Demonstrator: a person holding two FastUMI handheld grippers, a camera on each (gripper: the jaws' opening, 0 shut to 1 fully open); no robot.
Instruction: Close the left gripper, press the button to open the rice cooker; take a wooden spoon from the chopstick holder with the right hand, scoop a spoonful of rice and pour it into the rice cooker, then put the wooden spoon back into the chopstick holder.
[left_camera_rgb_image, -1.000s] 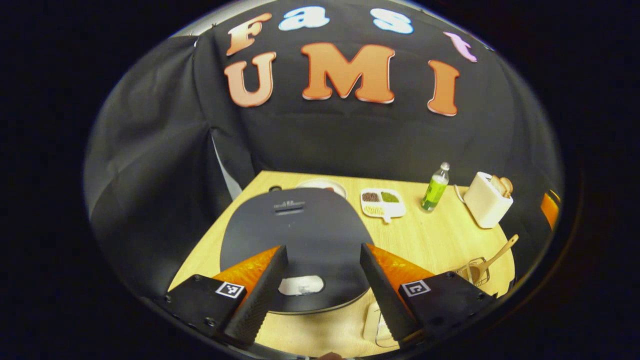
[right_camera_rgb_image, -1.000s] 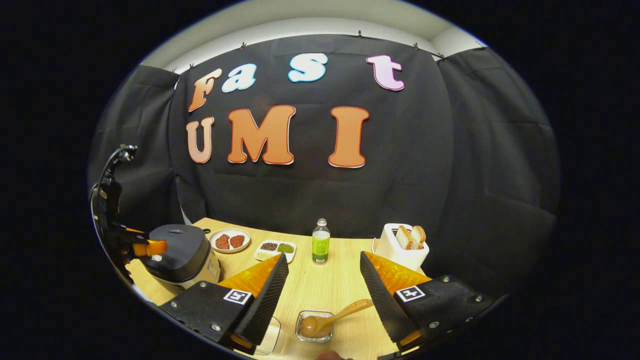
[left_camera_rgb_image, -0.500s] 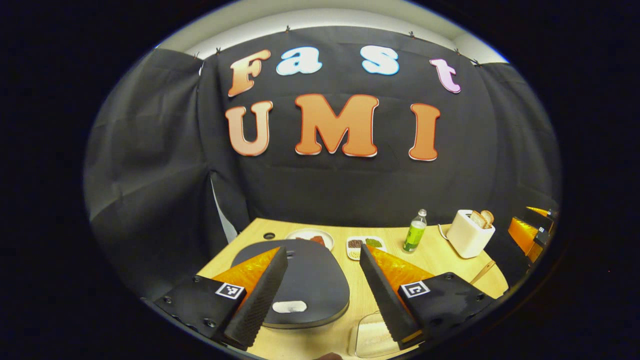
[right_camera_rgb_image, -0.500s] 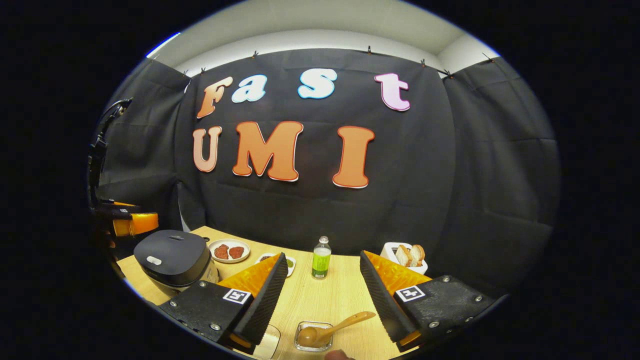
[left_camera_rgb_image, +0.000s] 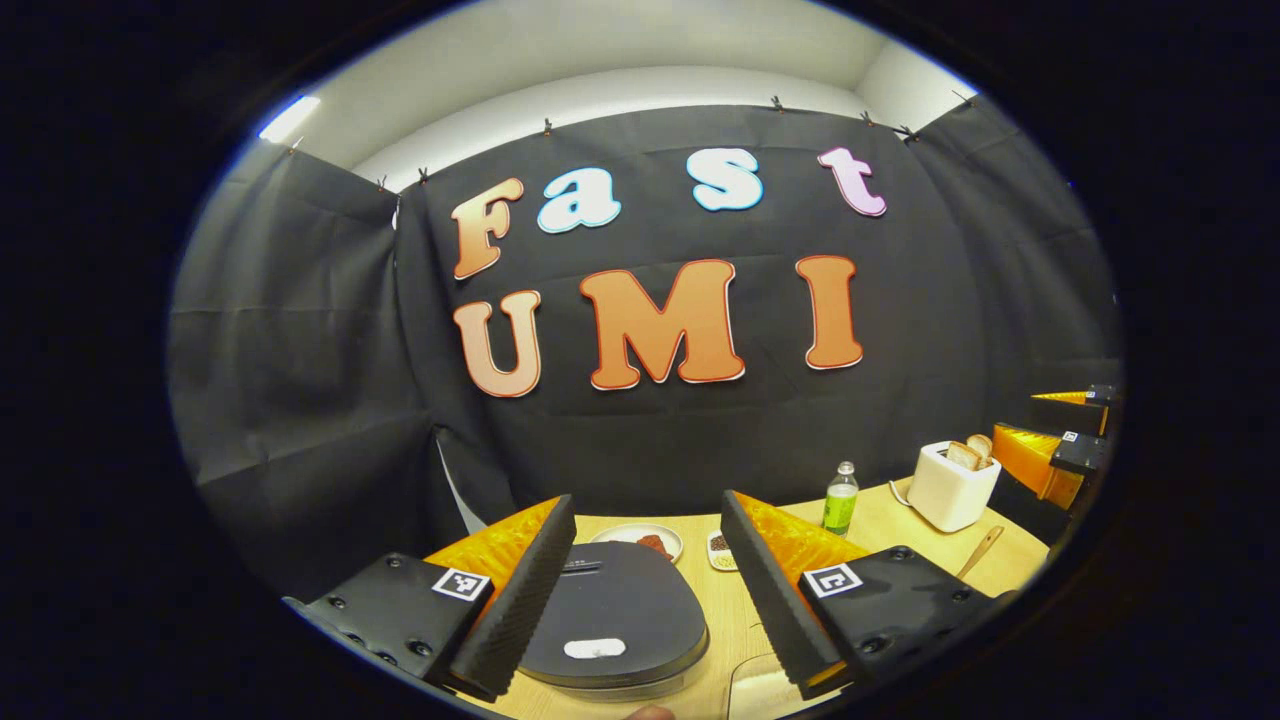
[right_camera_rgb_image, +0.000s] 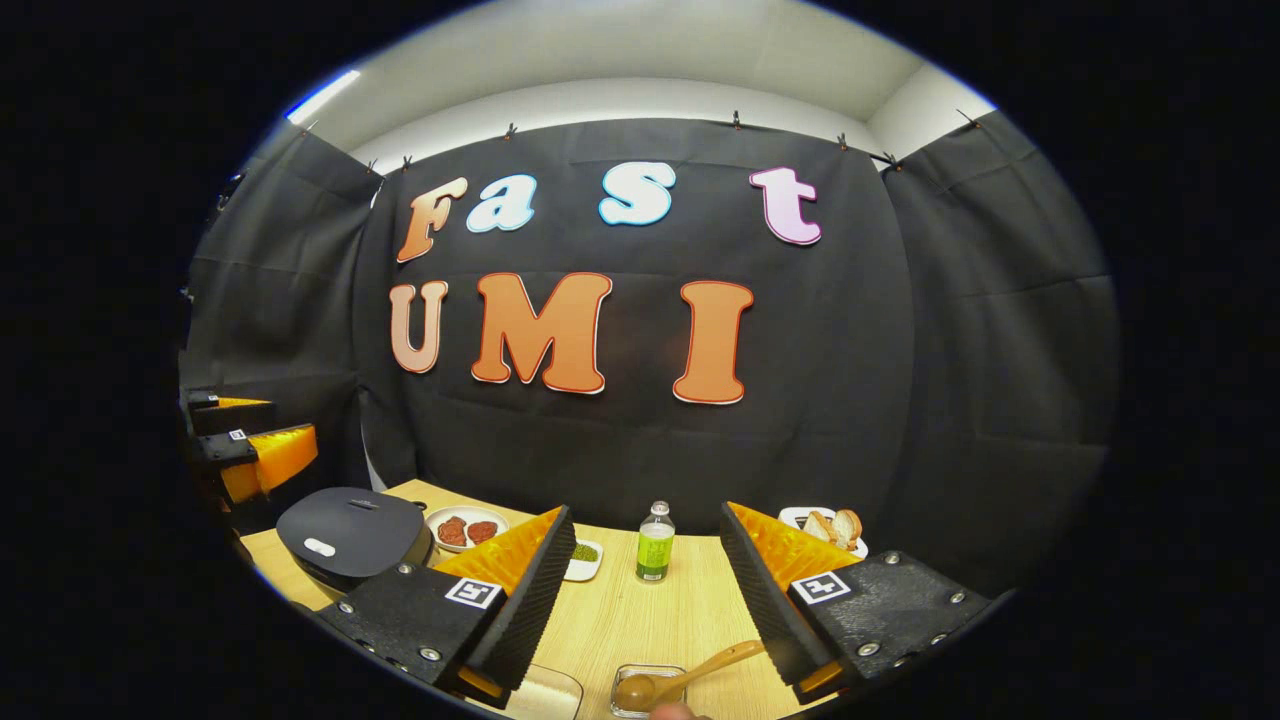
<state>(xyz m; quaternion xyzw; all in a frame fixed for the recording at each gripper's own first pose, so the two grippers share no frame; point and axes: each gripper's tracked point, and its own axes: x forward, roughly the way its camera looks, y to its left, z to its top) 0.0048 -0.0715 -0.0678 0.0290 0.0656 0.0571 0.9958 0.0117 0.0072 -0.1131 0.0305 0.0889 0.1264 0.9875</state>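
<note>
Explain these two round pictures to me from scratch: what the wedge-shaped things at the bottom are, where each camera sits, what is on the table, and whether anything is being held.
There is no robot arm here: a person holds a two-finger gripper in each hand, and a fisheye camera rides on each one. The wedges at the bottom are that gripper's own fingers. In the left gripper view, the left gripper is open, holding nothing, above the closed rice cooker. In the right gripper view, the right gripper is also open and empty, above the wooden spoon, which sits in a small clear holder. The wooden table also carries a green bottle, a toaster with bread, a plate of food and a divided dish.
</note>
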